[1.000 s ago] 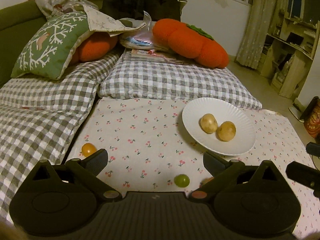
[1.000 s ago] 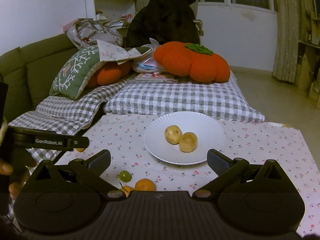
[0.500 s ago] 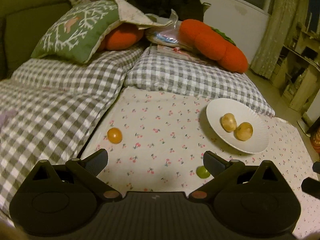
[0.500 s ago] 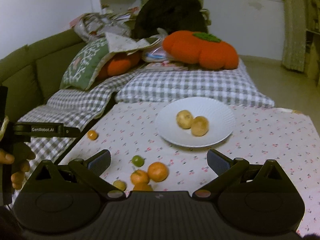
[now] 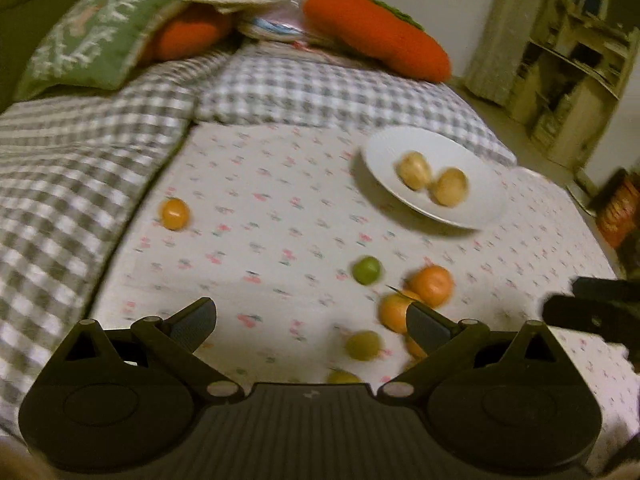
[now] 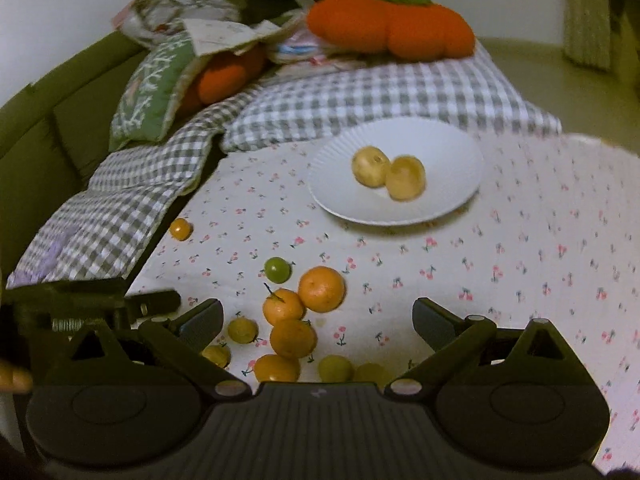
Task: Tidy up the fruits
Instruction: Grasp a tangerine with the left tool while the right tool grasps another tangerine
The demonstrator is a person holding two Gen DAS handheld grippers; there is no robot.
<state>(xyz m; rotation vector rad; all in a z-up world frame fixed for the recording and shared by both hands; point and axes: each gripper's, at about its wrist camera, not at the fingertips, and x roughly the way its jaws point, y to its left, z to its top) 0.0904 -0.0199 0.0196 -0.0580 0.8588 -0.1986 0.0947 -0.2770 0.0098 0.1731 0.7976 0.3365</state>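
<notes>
A white plate (image 6: 452, 160) (image 5: 478, 208) on the cherry-print cloth (image 6: 520, 264) holds two yellow-brown fruits (image 6: 388, 172) (image 5: 432, 178). Nearer to me lies a cluster of oranges (image 6: 304, 308) (image 5: 430, 284), with a green fruit (image 6: 277, 269) (image 5: 366, 270) beside them and several small yellow-green fruits (image 6: 335, 368) (image 5: 362, 345) in front. One small orange fruit (image 6: 180, 229) (image 5: 174, 213) sits alone at the cloth's left edge. My right gripper (image 6: 318, 320) is open above the cluster, holding nothing. My left gripper (image 5: 310, 322) is open over the cloth, left of the cluster, also bare.
Grey checked cushions (image 6: 360, 92) (image 5: 80, 168) border the cloth at the back and left. An orange pumpkin pillow (image 6: 392, 24), a green pillow (image 5: 88, 36) and papers lie behind. Shelves (image 5: 568, 80) stand at the right. A hand's fingers (image 6: 14, 378) show at the left edge.
Both grippers have tilted downward and pulled back, so the fruit cluster near the front now shows in both views. The jaws stay open. No fruit has moved.
</notes>
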